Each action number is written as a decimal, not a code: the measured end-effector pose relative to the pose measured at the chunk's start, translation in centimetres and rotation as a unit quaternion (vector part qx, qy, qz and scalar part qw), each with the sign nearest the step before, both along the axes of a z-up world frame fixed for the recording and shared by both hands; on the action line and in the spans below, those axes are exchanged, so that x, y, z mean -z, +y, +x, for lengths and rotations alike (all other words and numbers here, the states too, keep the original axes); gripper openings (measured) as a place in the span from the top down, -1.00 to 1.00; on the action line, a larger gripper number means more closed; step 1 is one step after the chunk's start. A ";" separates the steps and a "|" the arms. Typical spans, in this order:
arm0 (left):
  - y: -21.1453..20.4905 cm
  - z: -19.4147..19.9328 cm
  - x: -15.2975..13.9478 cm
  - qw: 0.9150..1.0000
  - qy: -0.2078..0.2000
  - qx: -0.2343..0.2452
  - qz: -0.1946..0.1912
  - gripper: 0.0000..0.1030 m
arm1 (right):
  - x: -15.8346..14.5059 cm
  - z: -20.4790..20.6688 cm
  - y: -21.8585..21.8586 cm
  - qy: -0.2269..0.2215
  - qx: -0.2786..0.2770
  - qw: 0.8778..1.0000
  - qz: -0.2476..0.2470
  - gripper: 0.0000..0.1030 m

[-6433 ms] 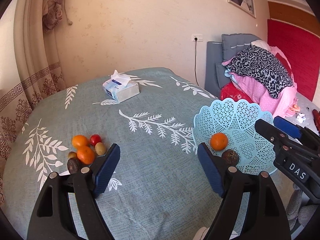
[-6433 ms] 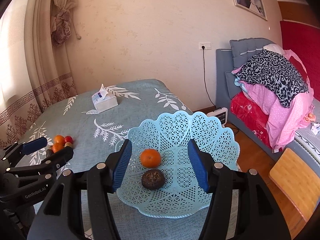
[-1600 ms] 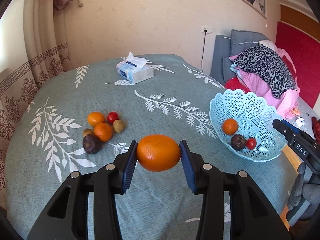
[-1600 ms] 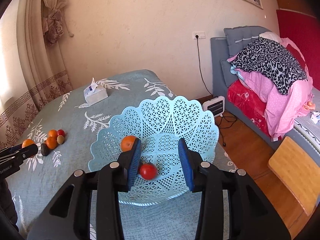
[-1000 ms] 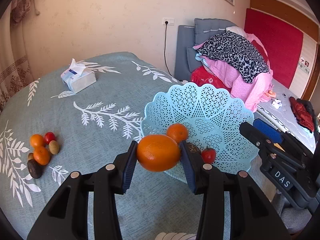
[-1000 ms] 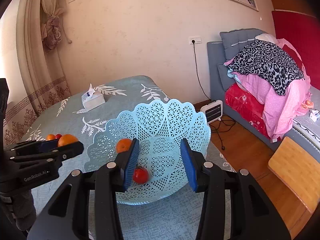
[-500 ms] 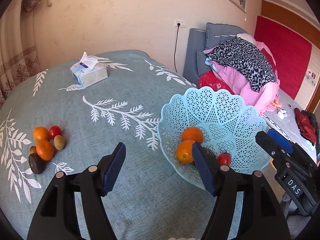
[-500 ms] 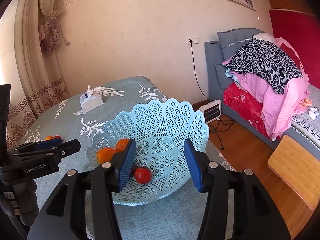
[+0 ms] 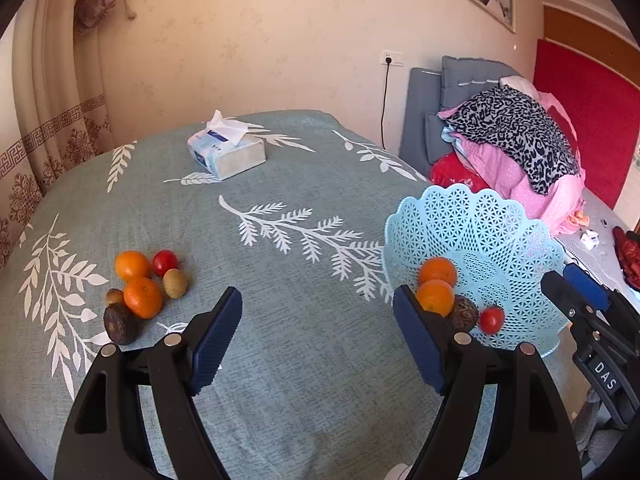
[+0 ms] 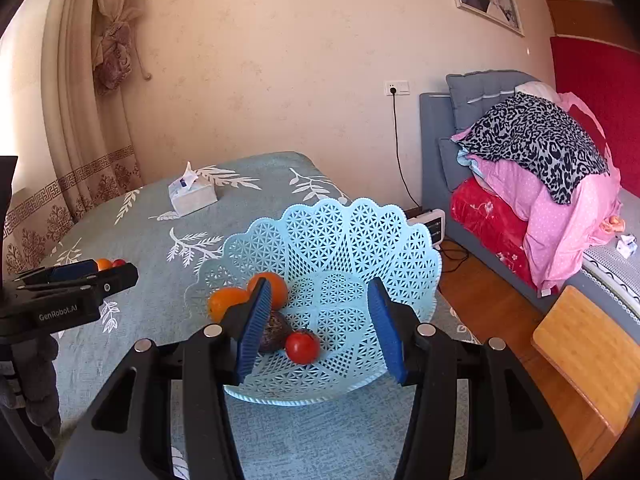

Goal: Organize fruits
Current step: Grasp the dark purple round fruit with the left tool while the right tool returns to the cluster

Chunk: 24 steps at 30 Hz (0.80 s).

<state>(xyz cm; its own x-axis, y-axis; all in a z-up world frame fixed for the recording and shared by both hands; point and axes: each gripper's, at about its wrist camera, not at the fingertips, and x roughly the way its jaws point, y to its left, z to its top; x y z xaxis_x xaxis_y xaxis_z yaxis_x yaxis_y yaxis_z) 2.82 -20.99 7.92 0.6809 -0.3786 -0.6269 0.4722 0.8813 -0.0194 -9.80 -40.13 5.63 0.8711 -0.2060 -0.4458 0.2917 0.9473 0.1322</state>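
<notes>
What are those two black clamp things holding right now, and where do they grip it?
Nothing. The left tool, whose jaws have just been opening, is empty over the tablecloth. The right tool hangs open over the blue basket, gripping no fruit.

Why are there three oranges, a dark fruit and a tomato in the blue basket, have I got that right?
Not quite: the basket holds two oranges, not three. The right wrist view shows one orange beside another, with the dark fruit and the tomato as you say. The other oranges lie on the table.
</notes>
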 end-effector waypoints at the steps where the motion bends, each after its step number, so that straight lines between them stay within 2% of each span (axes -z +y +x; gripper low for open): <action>1: 0.4 0.2 0.0 1.000 0.001 -0.006 -0.001 -0.58 | 0.0 0.1 0.4 0.000 -0.004 1.000 -0.005 -0.01; 3: 1.5 0.5 0.0 1.000 0.002 -0.020 -0.004 -0.61 | 0.0 0.1 1.1 -0.001 -0.012 1.000 -0.014 -0.14; 15: 8.4 2.7 1.4 0.994 0.018 -0.112 -0.005 -0.61 | 0.4 0.5 3.6 0.009 -0.044 0.998 -0.036 -0.14; 24: 12.8 4.6 3.1 0.984 0.037 -0.174 -0.001 -0.61 | 0.9 0.9 3.8 0.020 -0.052 0.998 -0.036 -0.14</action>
